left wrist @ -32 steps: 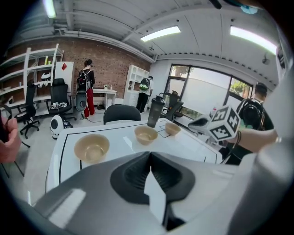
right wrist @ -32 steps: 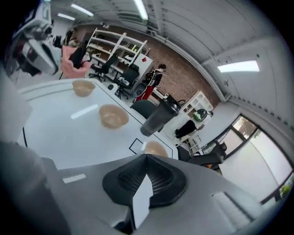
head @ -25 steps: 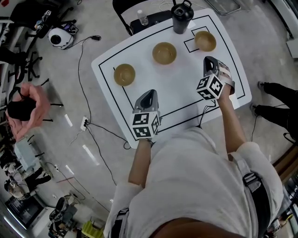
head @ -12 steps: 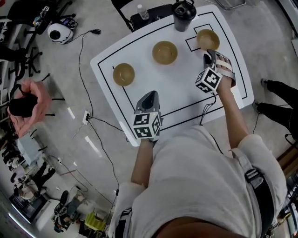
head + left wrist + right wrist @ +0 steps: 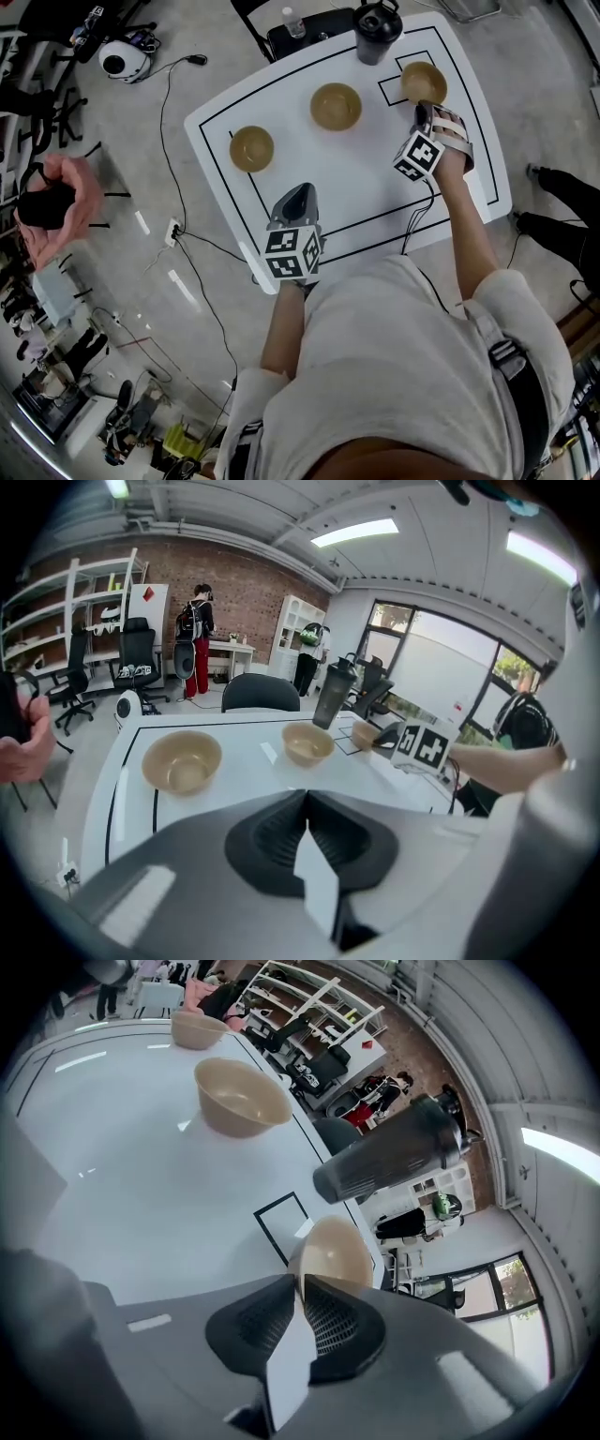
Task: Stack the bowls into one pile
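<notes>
This is an open office space (rather industrial), with a brick wall (image 5: 246, 581), white shelves (image 5: 49, 621), office chairs (image 5: 139, 656), large windows (image 5: 439, 679) and floor cables (image 5: 161, 112).

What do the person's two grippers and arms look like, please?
Both the left gripper and right gripper are grey wedge-shaped shells with black ribbed pads, and each carries a white cube printed with black square markers. The person wears a pale short-sleeved shirt; pale straps cross the right hand. The right gripper's jaws have just been closing, with the rim of a bowl between them.
</notes>
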Demonstrator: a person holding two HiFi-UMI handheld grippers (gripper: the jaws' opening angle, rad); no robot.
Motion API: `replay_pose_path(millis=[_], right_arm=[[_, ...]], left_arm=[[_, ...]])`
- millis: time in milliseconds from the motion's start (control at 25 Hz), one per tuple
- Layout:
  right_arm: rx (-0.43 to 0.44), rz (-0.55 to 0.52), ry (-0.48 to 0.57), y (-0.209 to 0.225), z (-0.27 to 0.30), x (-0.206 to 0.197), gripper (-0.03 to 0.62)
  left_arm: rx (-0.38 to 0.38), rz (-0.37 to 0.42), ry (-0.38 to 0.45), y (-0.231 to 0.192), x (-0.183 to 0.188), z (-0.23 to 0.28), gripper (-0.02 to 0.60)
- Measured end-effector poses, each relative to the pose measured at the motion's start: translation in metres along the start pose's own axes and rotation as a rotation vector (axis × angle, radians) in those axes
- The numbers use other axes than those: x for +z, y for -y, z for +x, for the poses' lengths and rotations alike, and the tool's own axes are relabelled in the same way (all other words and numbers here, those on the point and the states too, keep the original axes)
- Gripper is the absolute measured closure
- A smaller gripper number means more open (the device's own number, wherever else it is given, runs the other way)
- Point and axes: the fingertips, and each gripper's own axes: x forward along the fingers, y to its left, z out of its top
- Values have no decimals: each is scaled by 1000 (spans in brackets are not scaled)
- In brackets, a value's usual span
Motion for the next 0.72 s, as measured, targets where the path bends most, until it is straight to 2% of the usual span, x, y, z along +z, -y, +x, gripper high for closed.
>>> replay_pose_path(millis=[40, 280, 720], right_arm=[[-7, -1, 6, 2, -1, 1, 568], [-28, 17, 45, 3, -20, 11, 571], [-62, -12, 118, -1, -63, 40, 569]], left_arm=[[2, 0, 6, -1, 2, 0, 578], [-11, 19, -10, 3, -9, -3, 578], [-5, 6, 71, 4, -2, -25, 578]])
